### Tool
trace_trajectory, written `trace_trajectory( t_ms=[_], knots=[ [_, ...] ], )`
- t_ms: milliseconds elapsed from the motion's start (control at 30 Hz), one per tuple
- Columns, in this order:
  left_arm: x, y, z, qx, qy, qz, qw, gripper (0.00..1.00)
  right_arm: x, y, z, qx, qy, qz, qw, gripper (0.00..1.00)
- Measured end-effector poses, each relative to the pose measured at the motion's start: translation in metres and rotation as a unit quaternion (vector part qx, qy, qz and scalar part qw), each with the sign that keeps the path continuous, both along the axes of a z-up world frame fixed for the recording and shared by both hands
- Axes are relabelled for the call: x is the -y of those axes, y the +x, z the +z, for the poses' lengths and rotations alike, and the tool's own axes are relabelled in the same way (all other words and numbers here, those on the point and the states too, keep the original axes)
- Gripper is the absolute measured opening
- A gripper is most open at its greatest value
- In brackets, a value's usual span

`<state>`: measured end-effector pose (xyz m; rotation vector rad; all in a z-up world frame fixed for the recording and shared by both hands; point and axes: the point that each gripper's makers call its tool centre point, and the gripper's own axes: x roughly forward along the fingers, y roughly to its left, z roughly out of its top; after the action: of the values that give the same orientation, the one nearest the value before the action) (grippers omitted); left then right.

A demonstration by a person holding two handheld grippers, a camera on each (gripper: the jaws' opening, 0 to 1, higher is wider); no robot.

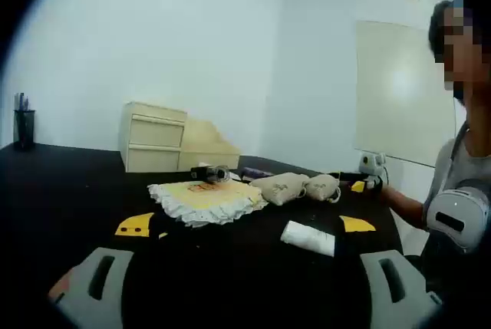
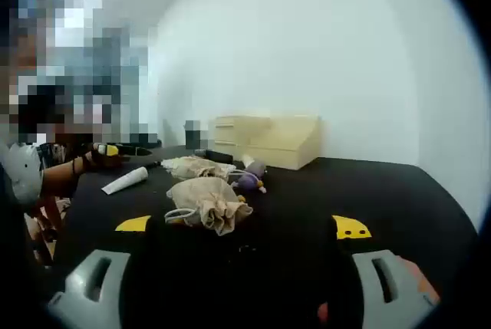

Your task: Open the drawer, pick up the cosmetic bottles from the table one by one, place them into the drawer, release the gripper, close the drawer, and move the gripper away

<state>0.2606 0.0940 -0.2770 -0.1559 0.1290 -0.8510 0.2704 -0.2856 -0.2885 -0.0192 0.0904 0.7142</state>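
The cream drawer unit (image 1: pixel 153 139) (image 2: pixel 253 139) stands at the back of the black table (image 1: pixel 61 199) with its drawers shut. A dark bottle (image 1: pixel 209 173) (image 2: pixel 219 156) lies behind a frilled cloth (image 1: pixel 203 199). A white tube (image 1: pixel 307 238) (image 2: pixel 125 180) lies nearer. A purple bottle (image 2: pixel 249 180) with a pale cap rests beside a cloth pouch (image 2: pixel 207 200). My left gripper (image 1: pixel 244 291) is open, low over the near table, holding nothing. My right gripper (image 2: pixel 239 287) is open too, a short way in front of the pouch.
Two cloth pouches (image 1: pixel 280 188) (image 1: pixel 323 187) lie mid-table. Yellow markers (image 1: pixel 136 225) (image 1: pixel 357 224) (image 2: pixel 134 224) (image 2: pixel 351 228) are stuck on the table. A dark pen cup (image 1: pixel 24 126) stands far left. A person's hand (image 1: pixel 383 191) (image 2: pixel 96 157) rests on the table by a small white object (image 1: pixel 372 164).
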Motion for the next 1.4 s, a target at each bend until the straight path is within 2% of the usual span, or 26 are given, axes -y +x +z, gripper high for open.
trace_trajectory(
  t_ms=[800, 1167, 1233, 1300, 1400],
  knots=[
    [0.002, -0.003, -0.002, 0.001, 0.006, 0.001, 1.0, 0.96, -0.001, -0.002, -0.001, 0.002, -0.008, 0.0, 1.0, 0.86],
    [0.002, -0.003, 0.002, 0.008, 0.002, 0.002, 1.0, 0.96, -0.002, -0.001, -0.004, -0.005, -0.012, 0.002, 0.9999, 0.86],
    [0.003, -0.002, 0.002, 0.01, 0.005, 0.002, 0.9999, 0.96, -0.001, -0.001, -0.005, -0.024, -0.006, -0.001, 0.9997, 0.81],
    [0.004, -0.002, 0.003, 0.011, 0.006, 0.0, 0.9999, 0.96, -0.002, -0.003, -0.002, -0.022, -0.004, 0.004, 0.9997, 0.74],
    [0.004, 0.0, 0.011, 0.015, -0.005, 0.002, 0.9999, 0.95, -0.006, -0.006, 0.004, -0.03, -0.021, 0.016, 0.9992, 0.74]
  ],
)
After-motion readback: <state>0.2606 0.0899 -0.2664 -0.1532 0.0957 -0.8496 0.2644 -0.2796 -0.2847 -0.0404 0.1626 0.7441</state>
